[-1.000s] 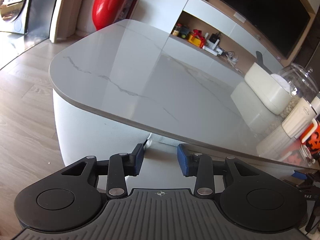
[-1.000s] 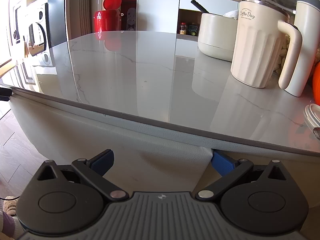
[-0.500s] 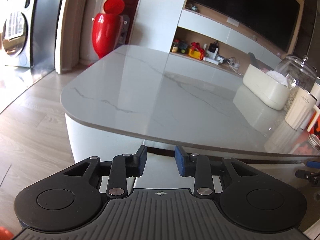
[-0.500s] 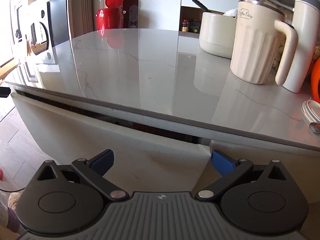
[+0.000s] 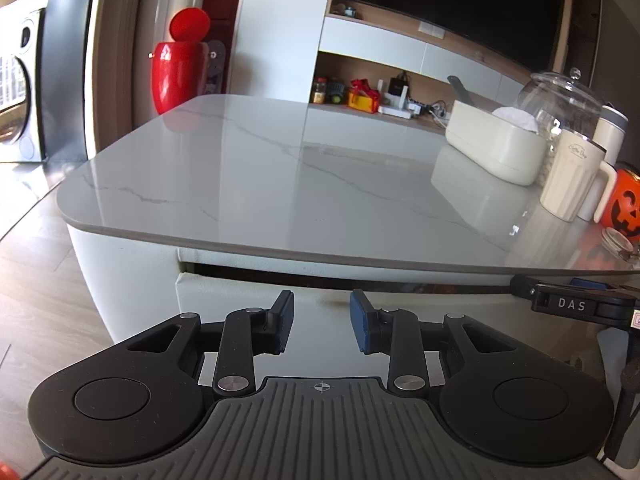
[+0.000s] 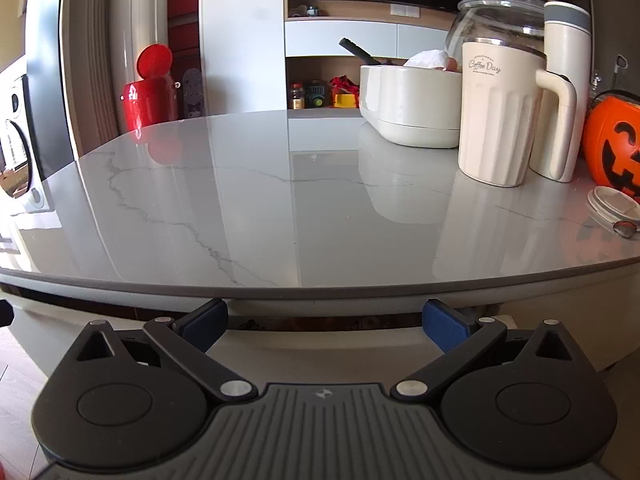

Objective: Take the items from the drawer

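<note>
A white drawer front (image 5: 232,292) sits under the grey marble table top (image 5: 320,184), pulled out a little. A narrow dark gap (image 5: 360,278) shows above it, and its contents are hidden. My left gripper (image 5: 322,318) is open just in front of the drawer front, with nothing between its blue pads. In the right wrist view my right gripper (image 6: 324,316) is spread wide open against the same drawer front (image 6: 320,346), below the table edge (image 6: 320,292). Dark shapes in the gap (image 6: 320,323) are too small to tell apart.
On the table's right side stand a cream mug (image 6: 496,120), a tall tumbler (image 6: 564,80), an orange pumpkin bucket (image 6: 616,148), a cream box (image 6: 412,100), a glass jar (image 5: 560,100) and a round lid (image 6: 612,204). A red bin (image 5: 176,76) stands behind. Wooden floor (image 5: 36,280) lies left.
The drawer has slid out, opening a dark gap under the table top. Both grippers have drawn back with it and both views have levelled out.
</note>
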